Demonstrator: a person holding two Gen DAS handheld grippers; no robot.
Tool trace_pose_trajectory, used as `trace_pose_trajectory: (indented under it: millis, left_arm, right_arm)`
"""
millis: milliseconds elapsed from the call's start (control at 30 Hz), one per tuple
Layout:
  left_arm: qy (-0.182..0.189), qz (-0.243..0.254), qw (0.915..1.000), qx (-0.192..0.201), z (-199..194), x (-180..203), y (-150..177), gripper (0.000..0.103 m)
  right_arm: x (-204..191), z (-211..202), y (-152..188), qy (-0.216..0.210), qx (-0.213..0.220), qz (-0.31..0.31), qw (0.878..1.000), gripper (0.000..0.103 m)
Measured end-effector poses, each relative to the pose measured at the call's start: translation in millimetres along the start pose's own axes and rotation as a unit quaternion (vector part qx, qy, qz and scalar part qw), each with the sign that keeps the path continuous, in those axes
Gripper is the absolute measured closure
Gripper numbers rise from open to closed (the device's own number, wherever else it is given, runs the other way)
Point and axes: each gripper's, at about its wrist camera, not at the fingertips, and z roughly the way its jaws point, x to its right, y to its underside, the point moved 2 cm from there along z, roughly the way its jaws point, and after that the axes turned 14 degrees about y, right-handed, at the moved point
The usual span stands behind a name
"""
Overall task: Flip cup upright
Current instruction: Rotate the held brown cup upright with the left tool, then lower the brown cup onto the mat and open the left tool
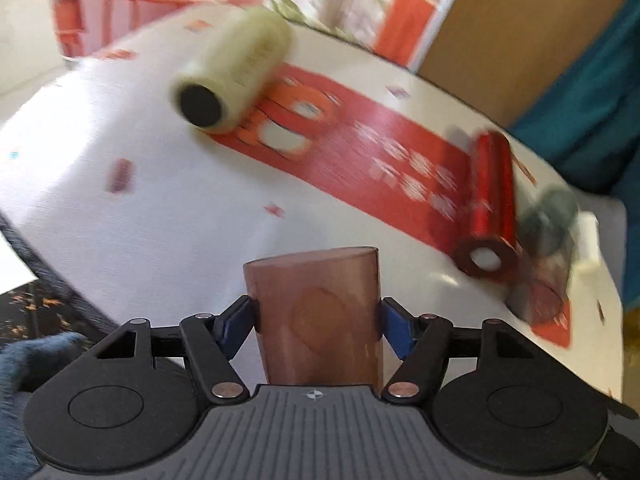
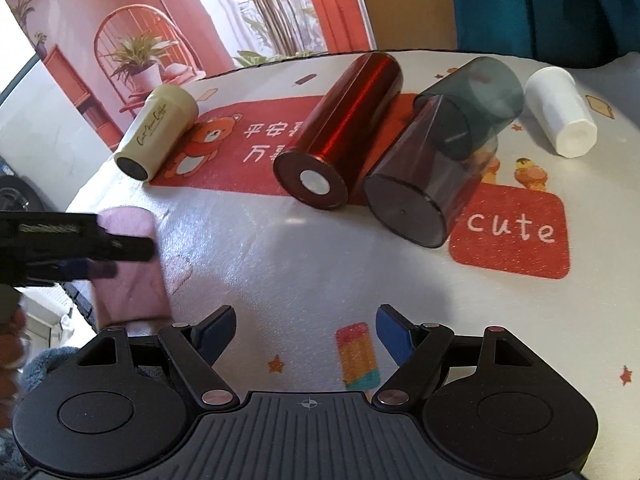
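Observation:
My left gripper point(image 1: 318, 316) is shut on a pink-brown translucent cup point(image 1: 316, 300), its fingers pressing both sides; the view is motion-blurred. In the right wrist view the same pink cup point(image 2: 128, 268) shows at the left, held by the left gripper point(image 2: 108, 256) near the table's left edge. My right gripper point(image 2: 306, 334) is open and empty above the white cloth. Other cups lie on their sides: a cream cup point(image 2: 158, 132), a shiny red cup point(image 2: 344, 128), a smoky purple cup point(image 2: 424, 184), a dark grey cup point(image 2: 476, 96) and a white cup point(image 2: 560, 116).
The table wears a white cloth point(image 2: 300, 260) with a red bear print and a red "cute" patch point(image 2: 510, 234). A pink-orange room backdrop point(image 2: 200, 20) stands behind. A teal curtain point(image 2: 540, 4) hangs at the back right. The table's left edge is close to the held cup.

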Motion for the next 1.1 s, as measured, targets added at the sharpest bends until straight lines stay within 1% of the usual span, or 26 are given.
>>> trace_pose_trajectory:
  millis: [100,200,267,333,500,567,667,700,800,833,900,933,1000,1067,1100]
  left_arm:
    - [-0.044,0.004,0.9977,0.051,-15,-21,-10,0.033]
    - [-0.102,0.007,0.9903,0.094,-21,-43,-23,0.033]
    - [-0.114,0.002,0.9878,0.106,-22,-55,-30,0.033]
    - [-0.109,-0.001,0.9878,0.111,-17,-61,-37,0.033]
    - [-0.107,0.007,0.9878,0.112,-6,-60,-48,0.033]
    - [-0.096,0.004,0.9893,0.11,-8,-60,-45,0.033]
    - [-0.079,0.008,0.9914,0.104,0,-54,-45,0.033]
    - [-0.081,0.016,0.9912,0.104,-1,-51,-38,0.033]
    - [-0.08,0.035,0.9921,0.09,5,-43,-33,0.033]
    - [-0.08,0.039,0.9922,0.087,6,-41,-31,0.031]
    - [-0.075,0.041,0.9932,0.08,6,-39,-30,0.025]
    - [-0.073,0.038,0.9939,0.074,5,-38,-28,0.019]
    - [-0.068,0.039,0.9948,0.065,-5,-37,-22,0.014]
    - [-0.069,0.056,0.9943,0.059,-16,-33,-15,0.006]
    - [-0.075,0.065,0.9935,0.057,-22,-31,-10,0.005]
  right_arm:
    - [-5,2,0,-0.001,-0.002,-0.005,1.0,0.029]
    - [-9,2,1,-0.001,-0.002,-0.013,1.0,0.029]
    - [-10,2,1,0.002,-0.004,-0.015,1.0,0.029]
    - [-10,4,1,0.004,-0.006,-0.015,1.0,0.029]
    - [-12,5,1,-0.001,-0.015,-0.011,1.0,0.029]
    - [-14,6,1,0.001,-0.016,-0.014,1.0,0.029]
    - [-17,7,2,0.004,-0.018,-0.018,1.0,0.029]
    - [-18,7,2,0.004,-0.019,-0.02,1.0,0.029]
    - [-22,7,2,0.007,-0.02,-0.027,0.999,0.029]
    - [-23,6,2,0.007,-0.02,-0.03,0.999,0.029]
    - [-27,3,2,0.007,-0.016,-0.038,0.999,0.027]
    - [-29,1,2,0.006,-0.014,-0.042,0.999,0.023]
    - [-33,-4,1,0.004,-0.007,-0.051,0.999,0.017]
    - [-37,-8,-1,0.004,-0.002,-0.058,0.998,0.013]
    - [-39,-10,-2,0.003,0.001,-0.061,0.998,0.007]
